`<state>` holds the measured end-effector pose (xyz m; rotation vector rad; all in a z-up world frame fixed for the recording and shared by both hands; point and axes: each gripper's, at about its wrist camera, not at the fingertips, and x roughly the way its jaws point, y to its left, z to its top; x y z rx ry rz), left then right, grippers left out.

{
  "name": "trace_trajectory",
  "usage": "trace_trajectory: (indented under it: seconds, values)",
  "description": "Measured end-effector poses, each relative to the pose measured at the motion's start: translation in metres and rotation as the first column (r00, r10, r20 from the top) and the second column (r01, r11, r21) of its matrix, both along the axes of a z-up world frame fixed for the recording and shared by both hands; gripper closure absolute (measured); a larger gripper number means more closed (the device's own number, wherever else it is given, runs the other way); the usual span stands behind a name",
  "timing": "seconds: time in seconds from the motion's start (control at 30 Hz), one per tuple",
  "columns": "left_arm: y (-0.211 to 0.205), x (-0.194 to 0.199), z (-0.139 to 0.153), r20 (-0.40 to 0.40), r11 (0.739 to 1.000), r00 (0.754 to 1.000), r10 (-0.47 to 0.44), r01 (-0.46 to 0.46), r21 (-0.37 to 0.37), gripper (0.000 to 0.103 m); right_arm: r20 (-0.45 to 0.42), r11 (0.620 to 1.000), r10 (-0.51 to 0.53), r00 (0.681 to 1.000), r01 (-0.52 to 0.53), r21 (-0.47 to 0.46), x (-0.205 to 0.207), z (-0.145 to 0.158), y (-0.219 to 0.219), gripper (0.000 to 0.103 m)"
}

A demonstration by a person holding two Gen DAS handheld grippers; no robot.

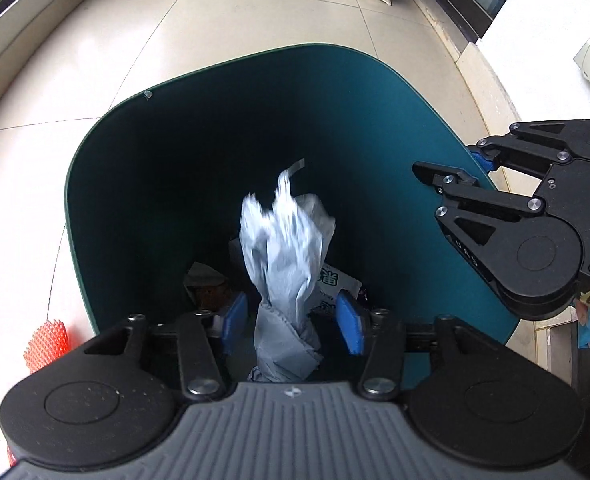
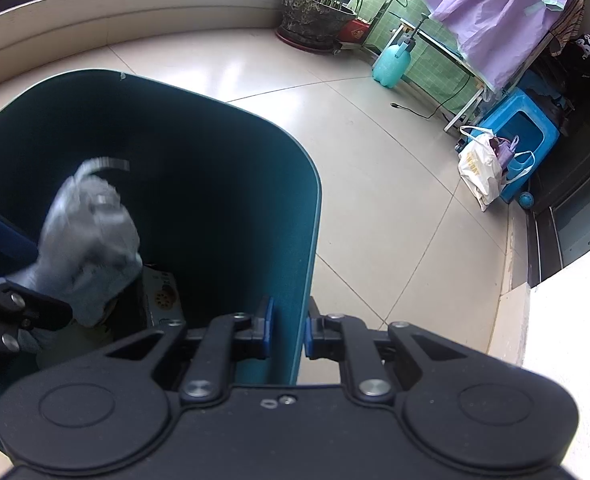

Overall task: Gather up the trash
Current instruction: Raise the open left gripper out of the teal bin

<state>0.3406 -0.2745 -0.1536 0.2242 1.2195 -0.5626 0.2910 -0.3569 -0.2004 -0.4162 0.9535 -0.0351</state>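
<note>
A dark teal trash bin (image 1: 175,152) stands on the tiled floor, with wrappers at its bottom (image 1: 335,284). My left gripper (image 1: 293,322) is open above the bin's mouth. A crumpled grey-white tissue (image 1: 287,248) hangs between its blue pads without touching them, blurred. My right gripper (image 2: 287,330) is shut on the bin's near right rim (image 2: 295,280); it also shows in the left wrist view (image 1: 475,164). In the right wrist view the tissue (image 2: 91,240) is blurred inside the bin, with the left gripper's fingers (image 2: 11,304) at the left edge.
An orange mesh piece (image 1: 47,344) lies on the floor left of the bin. A potted plant (image 2: 315,16), a teal spray bottle (image 2: 393,60), a blue stool (image 2: 523,136) and a white bag (image 2: 481,168) stand farther off. A white wall (image 2: 567,360) is at right.
</note>
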Motion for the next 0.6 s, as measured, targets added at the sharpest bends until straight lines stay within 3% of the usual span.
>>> trace_trajectory:
  seconds: [0.4, 0.6]
  values:
    - [0.029, -0.013, 0.034, 0.072, 0.994, 0.997, 0.041, -0.033, -0.107, 0.03, -0.003, 1.0, 0.008, 1.0, -0.008, 0.003, 0.001, 0.001, 0.003, 0.09]
    - [0.067, -0.015, 0.052, 0.15, 0.98, 0.977, 0.149, -0.126, -0.155, 0.024, -0.003, 1.0, 0.009, 1.0, -0.009, 0.005, 0.001, 0.002, 0.0, 0.09]
